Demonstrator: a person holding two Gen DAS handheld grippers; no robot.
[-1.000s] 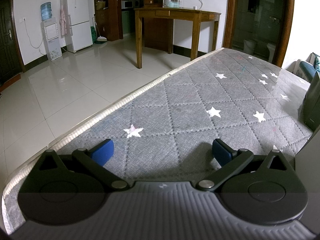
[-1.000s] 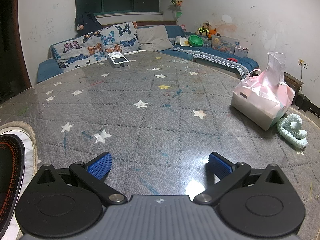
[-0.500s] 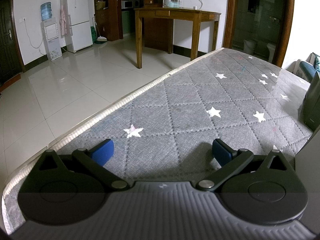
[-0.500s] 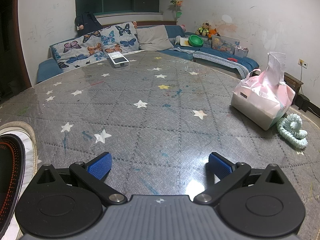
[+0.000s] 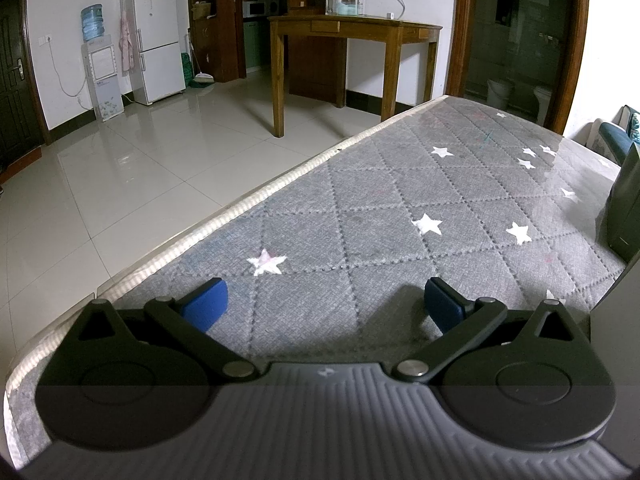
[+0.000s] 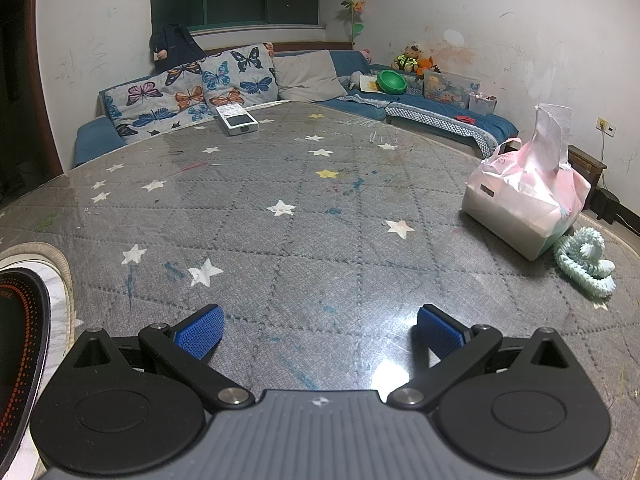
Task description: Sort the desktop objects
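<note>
Jaws: both pairs spread wide, nothing between them; left gripper (image 5: 323, 302) and right gripper (image 6: 318, 330) each sit low over the grey star-patterned tabletop (image 6: 304, 240), blue pads (image 6: 200, 330) apart at the bottom of each frame. Near, left-wrist view: bare tabletop ahead of the fingers, its pale edge running from lower left toward upper right; a dark upright object (image 5: 624, 208) cut off at the right edge, kind not determinable. Near, right-wrist view: a dark round item with orange dotted rings (image 6: 20, 344), partly cropped at the lower left edge, identity unclear. Middle, right side of the frame: a pink-and-white tissue pack (image 6: 528, 200) with a sheet standing out of its top; just beside it, lower right, a pale green coiled cord-like item (image 6: 584, 258), possibly touching the pack. Far, upper centre: a white device with a dark screen (image 6: 238, 120) lying flat near the tabletop's far edge. Beyond: a sofa with butterfly cushions (image 6: 192, 88). Task status, as judged: the items lie scattered well apart, none grouped, none held; sorting appears not begun, and every pick and placement remains. No sorting container is identifiable.
</note>
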